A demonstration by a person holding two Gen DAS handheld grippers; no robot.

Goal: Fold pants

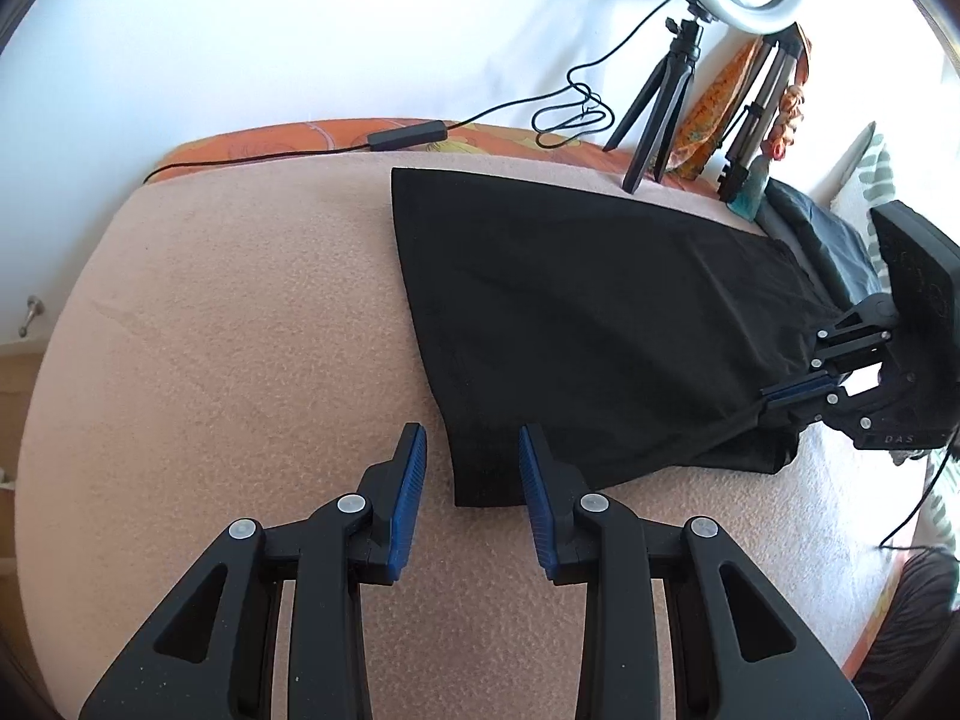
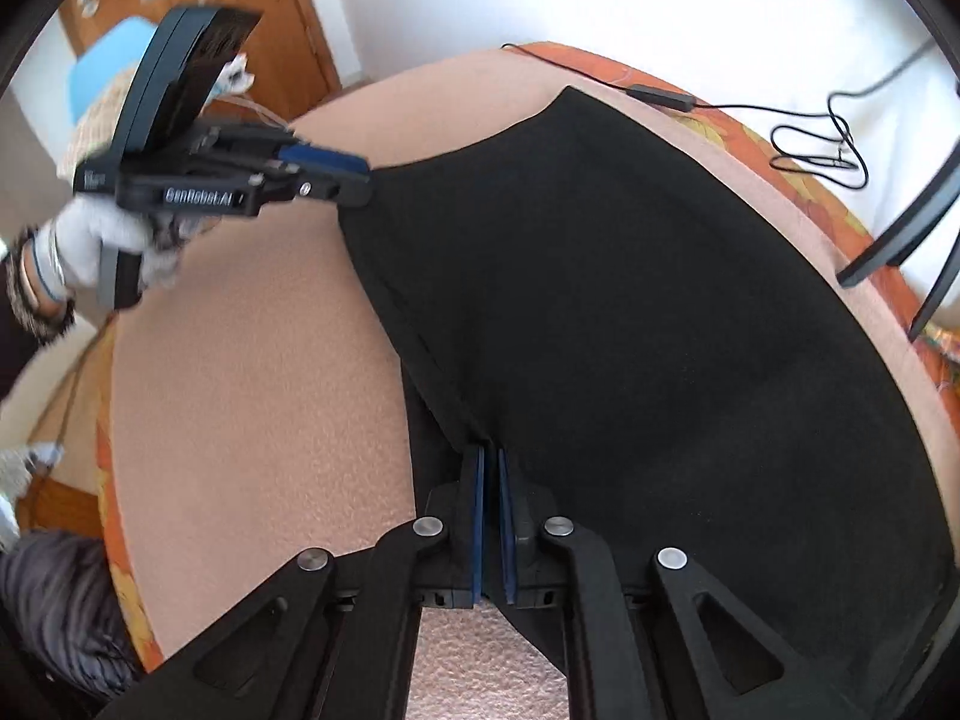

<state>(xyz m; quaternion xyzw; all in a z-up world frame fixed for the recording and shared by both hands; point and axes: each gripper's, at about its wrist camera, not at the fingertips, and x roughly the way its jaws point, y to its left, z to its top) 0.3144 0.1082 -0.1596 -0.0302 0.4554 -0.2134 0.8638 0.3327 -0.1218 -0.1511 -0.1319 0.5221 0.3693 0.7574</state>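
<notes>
Black pants (image 1: 576,324) lie folded on the pink blanket (image 1: 240,330). My left gripper (image 1: 473,450) is open, its blue pads on either side of the near corner of the pants, just above the cloth. In the right wrist view the left gripper (image 2: 360,177) shows at the pants' (image 2: 630,330) far left corner. My right gripper (image 2: 491,462) is shut on a fold of the black cloth and lifts it slightly. It also shows in the left wrist view (image 1: 774,396) at the pants' right end.
A ring light on a small black tripod (image 1: 654,102) stands at the bed's far edge, its cable and inline box (image 1: 408,135) along the orange sheet. Dark folded clothes (image 1: 822,234) lie at the far right. A wooden door (image 2: 288,48) and wicker basket are past the bed.
</notes>
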